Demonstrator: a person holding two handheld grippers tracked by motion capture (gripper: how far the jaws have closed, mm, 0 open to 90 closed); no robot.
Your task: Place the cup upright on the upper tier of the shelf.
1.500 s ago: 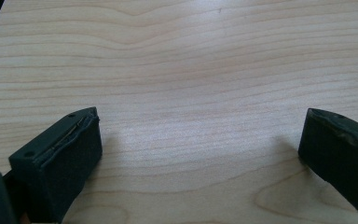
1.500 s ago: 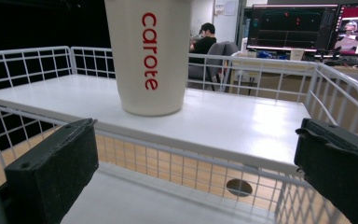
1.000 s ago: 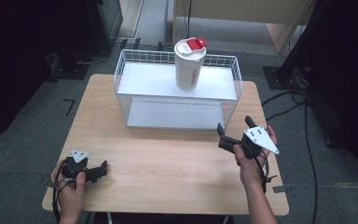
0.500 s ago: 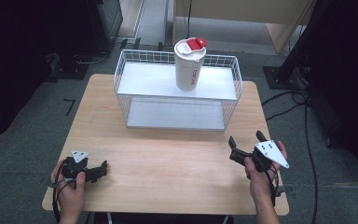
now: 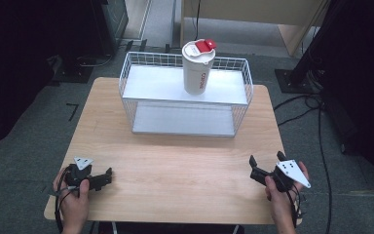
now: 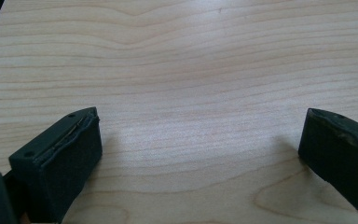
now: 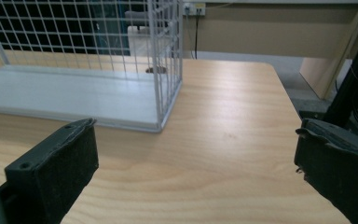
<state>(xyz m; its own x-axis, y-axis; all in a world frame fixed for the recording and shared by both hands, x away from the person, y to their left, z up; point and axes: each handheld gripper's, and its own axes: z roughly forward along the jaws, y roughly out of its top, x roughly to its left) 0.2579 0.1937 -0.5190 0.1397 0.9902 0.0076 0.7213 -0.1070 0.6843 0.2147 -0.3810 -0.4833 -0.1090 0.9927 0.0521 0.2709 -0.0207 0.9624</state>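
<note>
Both idle: left gripper (image 5: 93, 179) and right gripper (image 5: 264, 173) at near counter (image 5: 175, 161) corners, jaws spread, holding nothing; white tumbler (image 5: 197, 67) upright on far wire rack's (image 5: 185, 97) top shelf, probably staged for pickup.

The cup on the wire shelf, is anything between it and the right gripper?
Nothing lies on the bare table between the right gripper and the wire shelf. The cup stands on the upper tier, open from above, with low wire rims around it.

A lab (or test room): grey carpet (image 5: 39, 122), trailing cables (image 5: 316, 126), dark equipment stands (image 5: 311, 53).
</note>
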